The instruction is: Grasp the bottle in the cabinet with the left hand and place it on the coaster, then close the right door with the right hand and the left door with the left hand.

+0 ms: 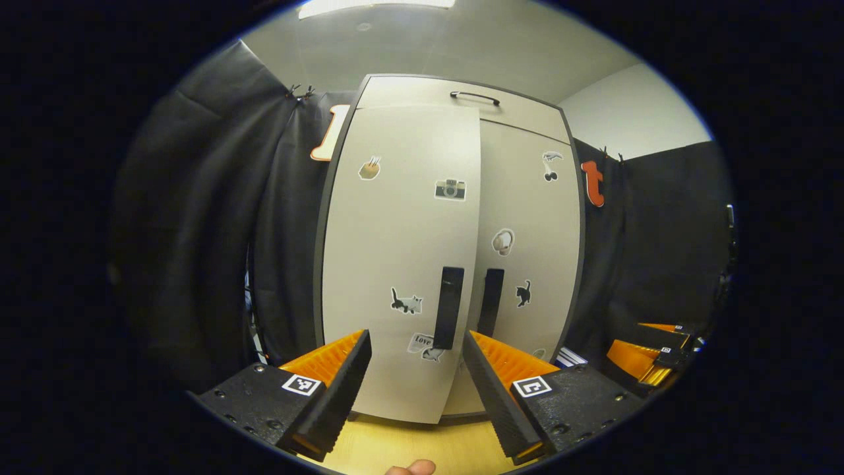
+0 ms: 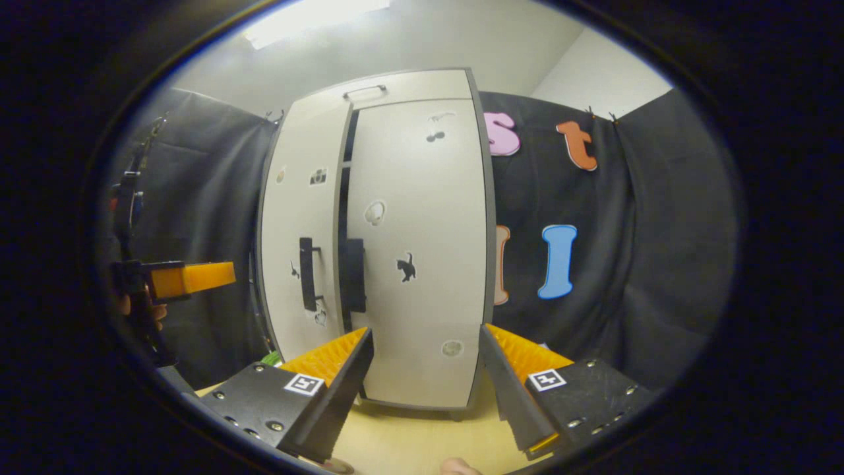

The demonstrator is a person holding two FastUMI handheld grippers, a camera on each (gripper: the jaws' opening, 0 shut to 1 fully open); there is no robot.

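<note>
a: looking along the left gripper (image 1: 417, 369) in the left gripper view, i see its jaws spread wide with nothing between them, low in the frame, pointed at the cabinet (image 1: 455, 92) in the middle.

b: and the doors?

a: the left door (image 1: 395, 264) fills the centre and stands a little proud of the right door (image 1: 534, 251), its inner edge overlapping it, so it is not quite flush. the right door sits flat against the cabinet body. each carries a dark vertical handle (image 1: 449, 307), the two close together near the lower centre, and small stickers are scattered over both.

b: what about the right gripper view?

a: the right gripper (image 2: 426, 369) is low in the frame, jaws likewise wide apart and empty. a dark narrow gap runs down between the two doors at upper centre, so the left one is ajar. the other gripper shows at the far left edge, mid-height, held by a hand (image 2: 140, 309).

b: where is the bottle?

a: i cannot tell where it is, nor the coaster; neither can be made out. a pale wooden table (image 1: 409, 445) lies along the bottom of the frame, with a fingertip (image 1: 410, 468) at the very bottom edge.
</note>
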